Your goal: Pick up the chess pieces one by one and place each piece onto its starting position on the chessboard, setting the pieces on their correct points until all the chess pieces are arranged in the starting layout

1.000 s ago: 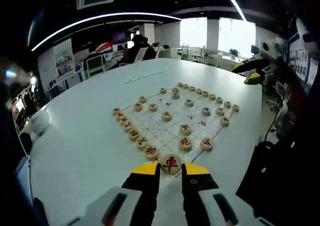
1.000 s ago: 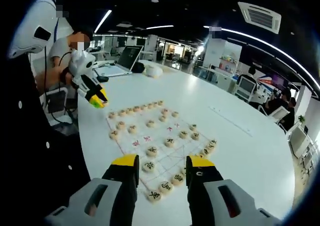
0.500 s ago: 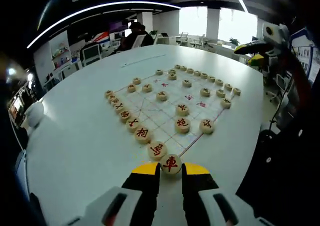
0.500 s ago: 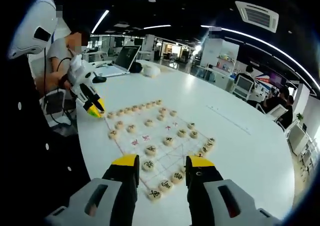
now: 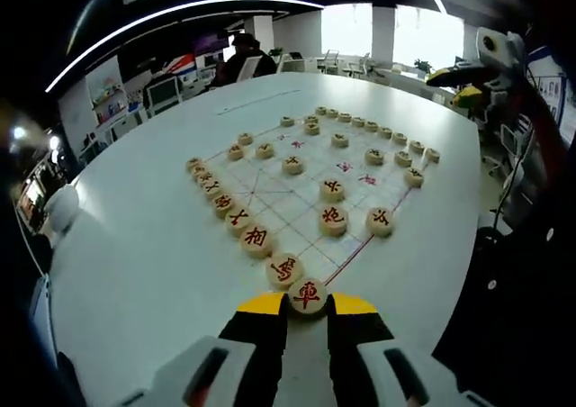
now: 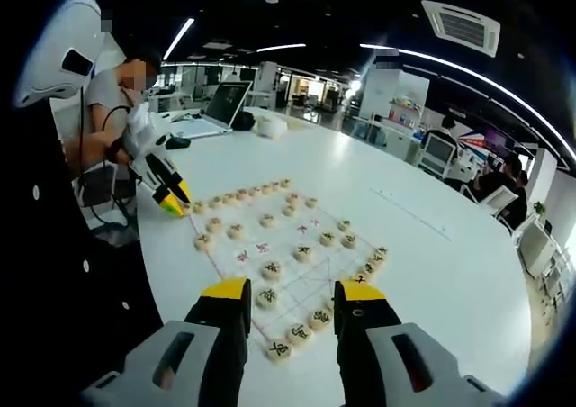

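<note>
My left gripper (image 5: 307,302) is shut on a round wooden chess piece (image 5: 307,293) marked with a red character, held just off the near corner of the chessboard (image 5: 297,200). A row of red-marked pieces (image 5: 256,239) runs along the board's left edge, and black-marked pieces (image 5: 360,122) line the far edge. In the right gripper view my right gripper (image 6: 292,301) hangs open above the board (image 6: 283,245), nothing between its fingers. The left gripper (image 6: 171,200) shows there at the board's far left corner. The right gripper (image 5: 461,85) also shows in the left gripper view, above the table's right side.
The board lies on a large white table (image 5: 144,245), whose edge runs close past the board's right side. A laptop (image 6: 225,105) and a white object (image 6: 276,128) sit at the table's far end. A person sits behind it (image 6: 112,96). Desks and chairs fill the room beyond.
My left gripper has carried the red piece along the row of red pieces to the board's near corner, lower over the table. The right gripper has stayed open and nearly still.
</note>
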Available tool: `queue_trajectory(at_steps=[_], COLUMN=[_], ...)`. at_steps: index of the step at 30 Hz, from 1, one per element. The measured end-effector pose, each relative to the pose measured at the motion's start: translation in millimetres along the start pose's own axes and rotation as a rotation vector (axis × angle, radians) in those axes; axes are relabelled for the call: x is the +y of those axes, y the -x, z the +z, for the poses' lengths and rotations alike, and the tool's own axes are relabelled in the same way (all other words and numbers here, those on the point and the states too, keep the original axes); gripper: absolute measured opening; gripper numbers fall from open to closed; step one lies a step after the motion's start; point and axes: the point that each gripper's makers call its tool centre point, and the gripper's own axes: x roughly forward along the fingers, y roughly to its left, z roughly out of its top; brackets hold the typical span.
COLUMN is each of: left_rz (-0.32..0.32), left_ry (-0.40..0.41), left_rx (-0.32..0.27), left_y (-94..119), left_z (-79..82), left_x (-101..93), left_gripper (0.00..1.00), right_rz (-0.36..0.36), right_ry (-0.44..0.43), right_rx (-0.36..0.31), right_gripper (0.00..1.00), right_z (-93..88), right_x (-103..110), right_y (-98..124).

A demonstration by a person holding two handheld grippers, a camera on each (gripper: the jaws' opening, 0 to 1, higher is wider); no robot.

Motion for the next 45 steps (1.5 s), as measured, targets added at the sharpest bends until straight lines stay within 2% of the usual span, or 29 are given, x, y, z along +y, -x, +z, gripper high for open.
queue_trajectory(at_steps=[11,15,20,23,31,34,37,38,41,45], left_rz=[-0.001,0.0,0.0,0.011,0.031,0.083,0.165,0.177,0.267,0.369], left_ry=[0.001,-0.001,-0.004,-0.001,0.117,0.156,0.191,0.19,0.182,0.162], left_rx=[-0.005,-0.012,-0.029,-0.062,-0.271,-0.368,-0.477,-0.488,-0.568,-0.631], left_y=[-3,-2,4,9,42,62,88,91,117,143], left_z=[0.9,1.0,1.5,4.6,25.4,33.0,37.4,37.6,36.7,33.9], left_x=[1.0,1.8,3.1,6.6,23.3,38.8,59.8,62.4,81.9,101.1], left_gripper=[0.21,0.29,0.33,0.37,0.45,0.49,0.5,0.51,0.52,0.54], right_rz=[0.003,0.005,0.009,0.011,-0.005,-0.024,-0.107,-0.132,-0.194,-0.221], right_ry=[-0.003,-0.002,-0.004,-0.005,-0.015,-0.037,-0.081,-0.096,-0.143,-0.211], right_rx=[0.002,0.003,0.004,0.004,-0.03,-0.062,-0.137,-0.162,-0.24,-0.333], right_gripper=[0.38,0.38,0.38,0.38,0.42,0.45,0.47,0.47,0.49,0.5], right_z=[-0.2,-0.5,-1.1,-2.5,-6.1,-6.8,-5.9,-5.3,-3.3,0.0], right_x=[0,0,1,1,-9,-15,-33,-39,-54,-65], right_y=[-2,-3,-4,-4,-4,0,11,16,33,52])
